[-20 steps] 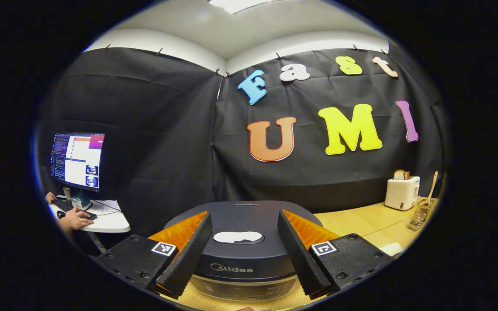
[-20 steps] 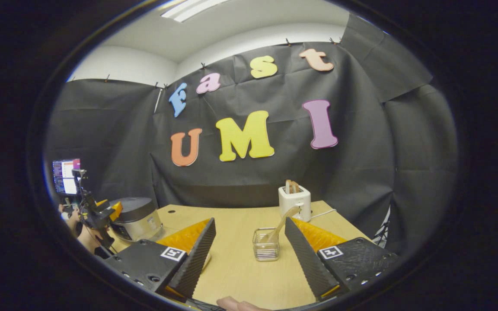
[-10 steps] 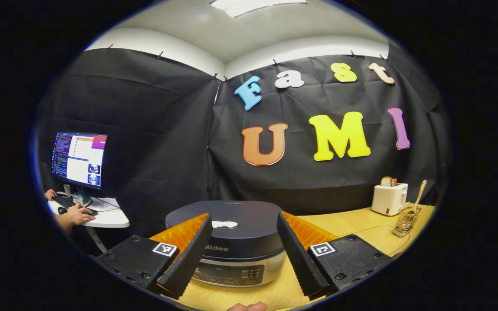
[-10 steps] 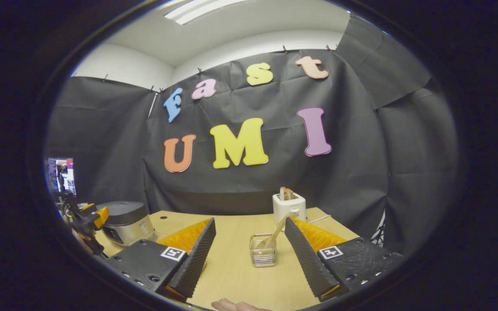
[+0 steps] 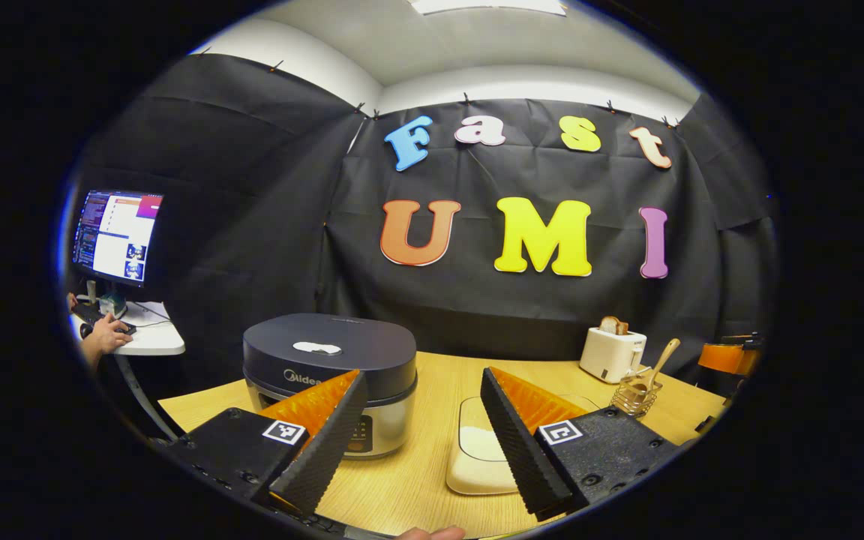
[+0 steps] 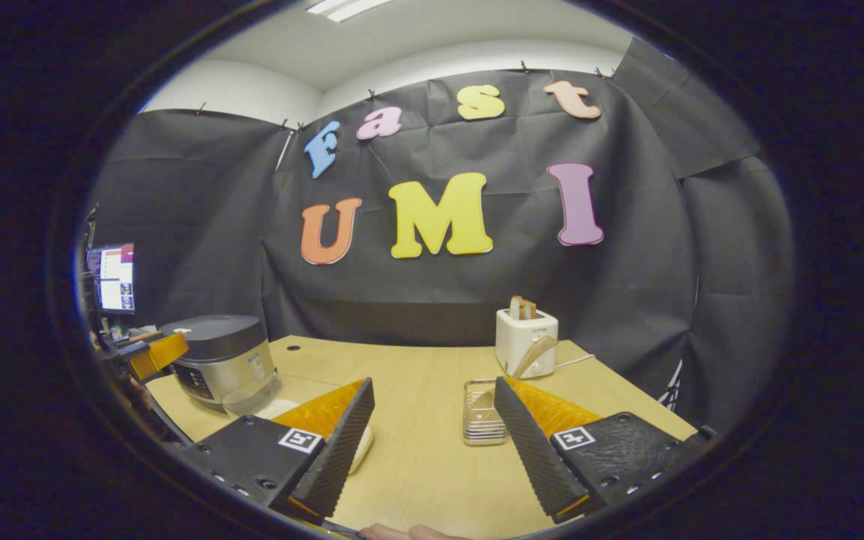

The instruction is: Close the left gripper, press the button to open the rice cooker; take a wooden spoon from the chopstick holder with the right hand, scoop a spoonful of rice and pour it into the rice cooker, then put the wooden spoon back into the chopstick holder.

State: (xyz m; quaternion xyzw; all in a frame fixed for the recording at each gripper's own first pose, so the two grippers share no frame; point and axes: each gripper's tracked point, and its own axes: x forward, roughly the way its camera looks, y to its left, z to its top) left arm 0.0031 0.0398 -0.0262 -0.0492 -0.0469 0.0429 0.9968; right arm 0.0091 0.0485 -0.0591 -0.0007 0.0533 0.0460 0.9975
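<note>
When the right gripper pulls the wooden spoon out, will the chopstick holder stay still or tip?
The chopstick holder looks like a small, see-through, light box, so it may slide or tip. The wooden spoon leans far over its rim, so a sideways pull would probably lever it; a pull along the handle seems safer.

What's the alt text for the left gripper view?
An open left hand-held gripper hovers over a wooden table, between a closed rice cooker and a dish of rice; a toaster and spoon holder stand behind.

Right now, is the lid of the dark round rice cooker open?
No, the dark round rice cooker has its lid lying flat and shut on the silver body.
</note>
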